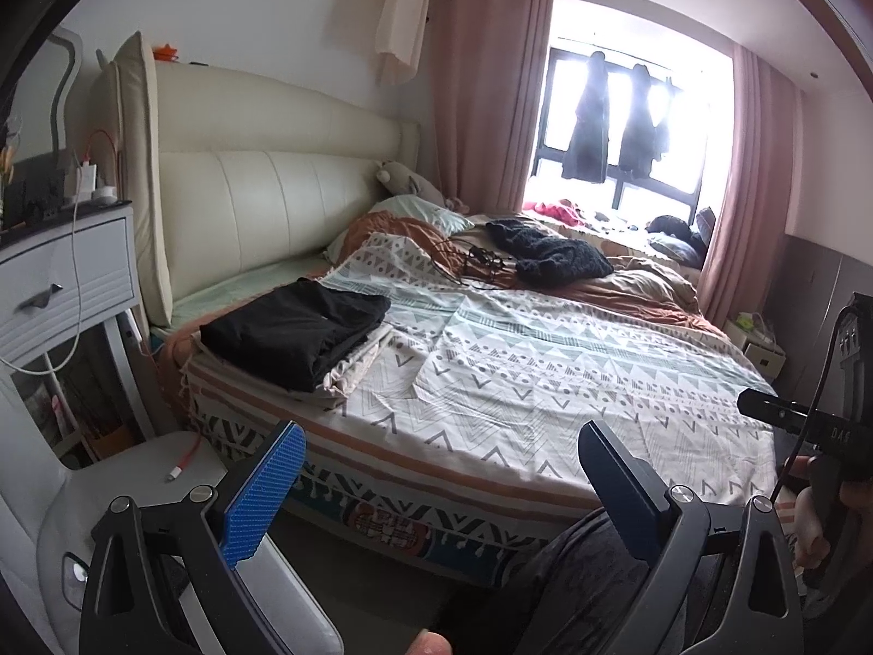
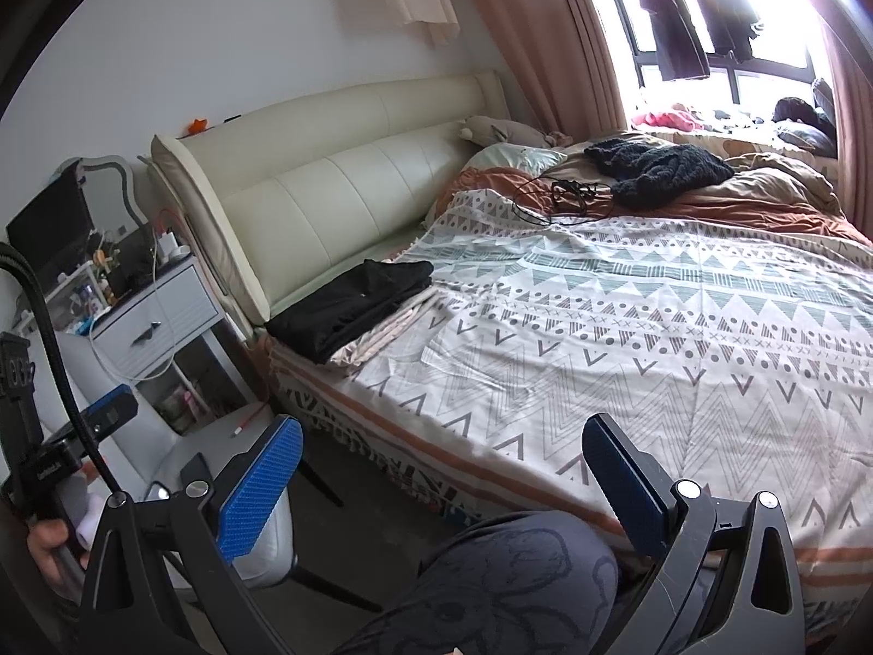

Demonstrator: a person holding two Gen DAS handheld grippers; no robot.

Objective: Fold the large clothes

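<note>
Left wrist view: the left gripper (image 1: 442, 469) is held off the near edge of the bed (image 1: 545, 393), jaws spread wide, nothing between the blue-padded fingers (image 1: 262, 496). A folded black garment (image 1: 297, 330) is seen near the left corner of the bed, stacked on a folded pale garment (image 1: 354, 368); both lie just in front of the cream headboard (image 1: 273, 185). A dark knitted garment (image 1: 551, 251) is left crumpled at the far side of the bed, with a tangle of black cables (image 1: 474, 262) just beside it. The patterned bedspread (image 1: 573, 360) is otherwise bare in the middle. A white nightstand (image 1: 65, 273) and a grey chair (image 1: 136, 480) are seen at left. Part of the right gripper (image 1: 807, 420) is visible at the right edge, well apart from the clothes.

Right wrist view: the right gripper (image 2: 442, 469) is likewise held short of the bed (image 2: 600, 409), jaws wide apart and empty, above a grey-trousered knee (image 2: 507, 578). The folded black garment (image 2: 354, 305) is seen on the folded pale garment (image 2: 382, 341) by the headboard (image 2: 338, 207). The dark knitted garment (image 2: 660, 169) is seen far across the bed, cables (image 2: 562, 196) beside it. The left gripper (image 2: 82, 426) is partly visible at the left edge; its fingers are not shown here. Dark clothes (image 2: 676, 27) are hung at the window.
</note>
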